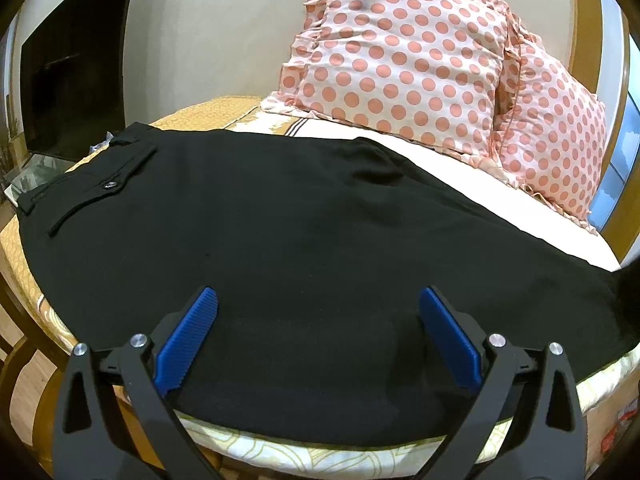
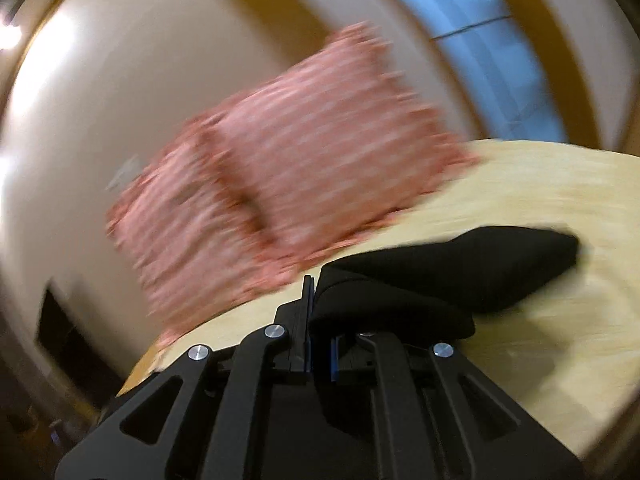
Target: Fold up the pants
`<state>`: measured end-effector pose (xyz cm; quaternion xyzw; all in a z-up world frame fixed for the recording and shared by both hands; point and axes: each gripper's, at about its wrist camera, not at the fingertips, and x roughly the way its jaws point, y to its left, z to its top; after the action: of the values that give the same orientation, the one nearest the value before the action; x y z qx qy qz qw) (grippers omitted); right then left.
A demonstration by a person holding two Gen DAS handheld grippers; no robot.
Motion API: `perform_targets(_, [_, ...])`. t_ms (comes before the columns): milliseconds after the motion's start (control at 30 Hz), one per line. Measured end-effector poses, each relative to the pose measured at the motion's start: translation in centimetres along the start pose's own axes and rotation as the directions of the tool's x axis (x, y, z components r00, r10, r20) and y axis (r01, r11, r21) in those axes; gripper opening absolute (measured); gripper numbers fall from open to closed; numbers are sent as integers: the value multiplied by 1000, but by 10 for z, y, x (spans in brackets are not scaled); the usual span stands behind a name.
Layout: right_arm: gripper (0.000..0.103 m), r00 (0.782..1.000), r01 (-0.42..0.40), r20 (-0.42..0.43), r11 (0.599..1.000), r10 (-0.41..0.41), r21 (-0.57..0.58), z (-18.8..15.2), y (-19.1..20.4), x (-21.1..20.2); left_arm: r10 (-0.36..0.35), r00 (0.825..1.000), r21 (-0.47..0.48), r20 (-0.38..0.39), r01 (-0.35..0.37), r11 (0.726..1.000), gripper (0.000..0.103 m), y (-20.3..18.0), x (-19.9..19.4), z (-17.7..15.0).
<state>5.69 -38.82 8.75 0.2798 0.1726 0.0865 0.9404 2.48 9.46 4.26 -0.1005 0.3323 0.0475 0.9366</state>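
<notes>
Black pants (image 1: 280,240) lie spread across the bed, waistband and a buttoned back pocket (image 1: 116,176) at the far left. My left gripper (image 1: 318,300) is open, its blue pads (image 1: 188,340) hovering over the near edge of the fabric, holding nothing. In the blurred right wrist view, my right gripper (image 2: 314,288) is shut on a fold of the black pants (image 2: 440,268), lifted above the bed; the cloth trails off to the right.
Two pink polka-dot pillows (image 1: 400,60) lean on the wall at the head of the bed, also in the right wrist view (image 2: 288,168). The yellow patterned bedspread (image 1: 280,452) shows at the near edge. A dark TV (image 1: 68,80) stands far left.
</notes>
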Motion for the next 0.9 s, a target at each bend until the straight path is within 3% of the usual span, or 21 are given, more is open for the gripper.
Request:
perform_targets(100, [6,974,-157,-187,976,128,-150,-39,70,39,-3,1000,-18,5,3,1000,101,1,-1,0])
perform_targets(133, [6,945,-218,-290,954,153,-205,-65,94,55,-6,1000,-26,7,6,1000,101,1,-1,1])
perform_targets(167, [6,918,-255,-367,934,152,-250,-88,111,66,-8,1000,-30,7,8,1000,101,2,-1,1])
perform_targets(267, [6,875,-268,-475,908,90,-321,-134,130,87,-17,1000,-35,9,17,999,101,2,-1,1])
perform_targets(367, [6,865,-247,-493,933,91,-262,-137,123,96,-29,999,-37,15,29,999,101,3,-2,0])
perform_targets(567, [6,903,-283,-384,939,191,-198,-106,152,97,-23,999,-32,33,24,999,101,1,-3,-3])
perform_targets(633, [6,890,-338,-393,913,232,-226,-111,173,97,-37,999,-43,36,39,998,101,3,-5,-3])
perform_targets(700, [6,854,-380,-492,851,171,-363,-142,199,108,-84,995,-92,47,88,992,101,13,-13,-1])
perform_targets(767, [6,835,-385,-539,814,106,-435,-170,205,114,-112,990,-154,83,124,980,101,28,-25,1])
perform_targets(900, [11,837,-369,-545,796,60,-480,-189,204,112,-36,987,-244,155,74,967,101,63,-49,9])
